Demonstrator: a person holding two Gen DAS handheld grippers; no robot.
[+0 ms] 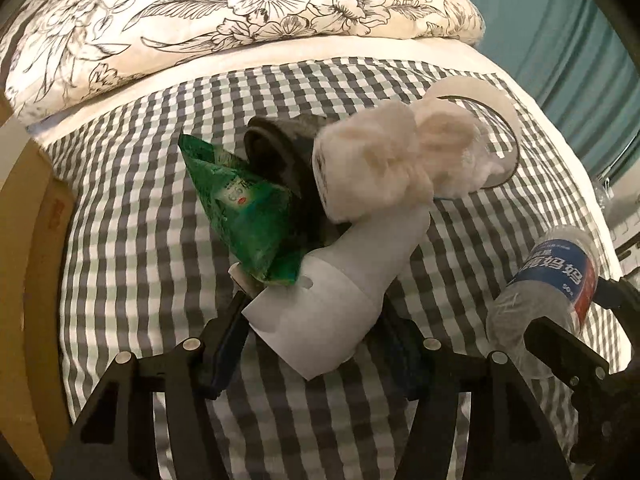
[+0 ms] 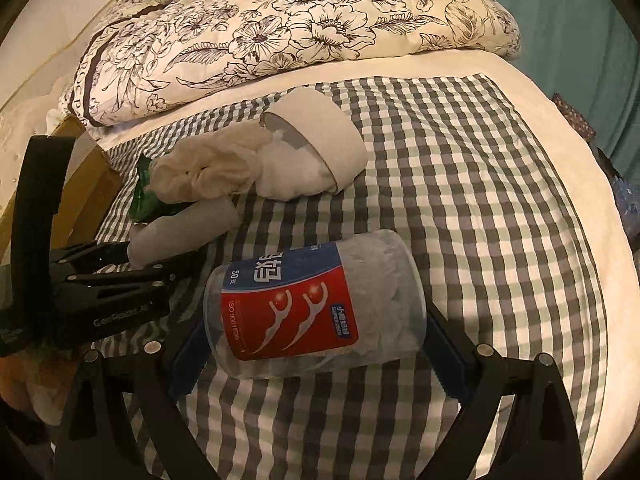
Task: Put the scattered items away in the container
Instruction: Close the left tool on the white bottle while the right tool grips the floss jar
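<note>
We see the white bottle (image 1: 352,280) lying on the checked sheet (image 1: 140,200) between our left claw's (image 1: 316,344) part-closed fingers, grip unclear, while our right claw (image 2: 316,364) clamps the floss jar (image 2: 316,304) above the sheet, the tipped container (image 2: 320,132) beyond.

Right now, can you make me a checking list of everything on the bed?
surface: grey-white checked bedsheet, wrinkled.
job's things: tipped white-rimmed clear tub; green foil packet; cream fluffy cloth; dark grey fabric roll.
clutter: nothing seen.
grippers: left gripper straddles white plastic bottle, grip unclear; right gripper clamps clear floss-pick jar.
cables: nothing seen.
surroundings: floral quilt, teal curtain, cardboard box.
</note>
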